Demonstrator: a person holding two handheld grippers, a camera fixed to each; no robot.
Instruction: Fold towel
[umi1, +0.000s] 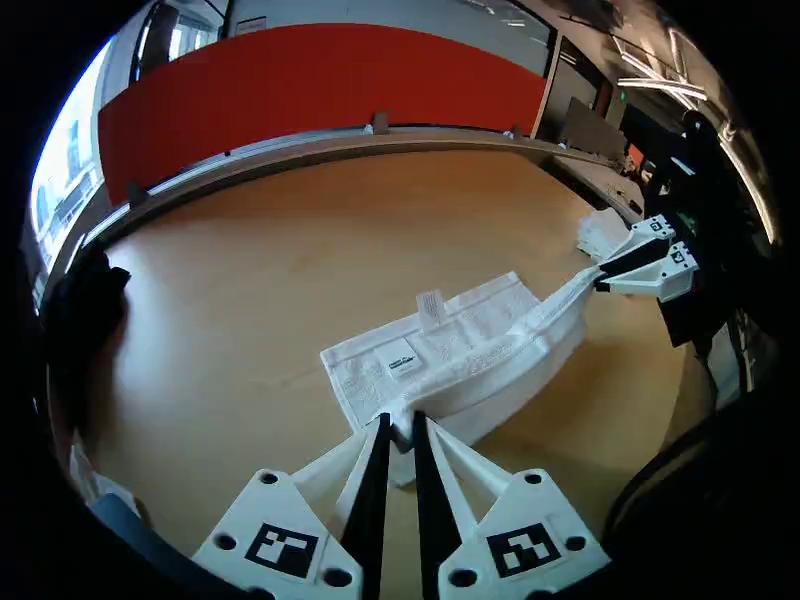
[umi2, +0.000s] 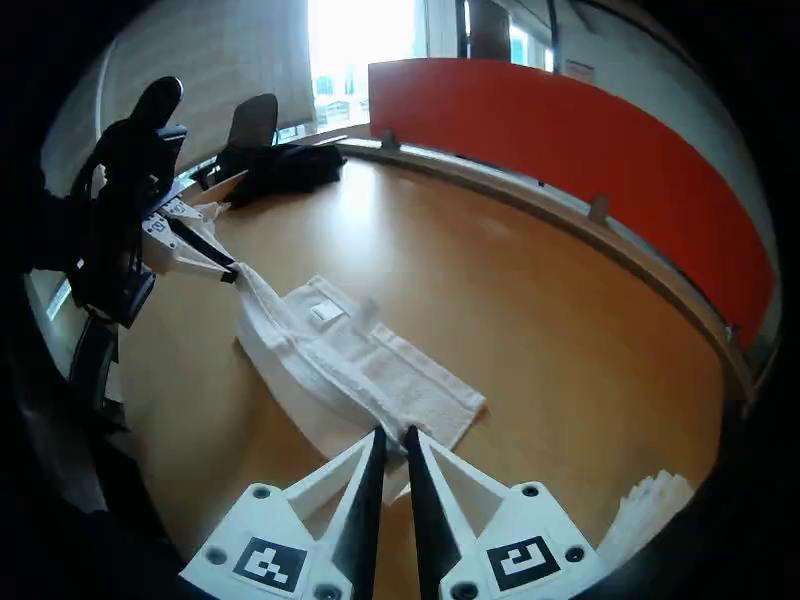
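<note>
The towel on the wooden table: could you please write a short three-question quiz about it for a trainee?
1. True or false: the towel is hanging from a hook.
2. Which colour is the partition behind the table? A. red B. green C. blue
3. How many grippers are shut on the towel?
Key: 1. False, it lies on the table. 2. A. 3. Two: the left gripper and the right gripper, one at each end.

On pale wooden table (umi1: 250, 260), left gripper view: white towel (umi1: 450, 350) centre frame, stacked white cloths (umi1: 603, 232) at right edge, dark bundle (umi1: 85, 300) far left.
</note>
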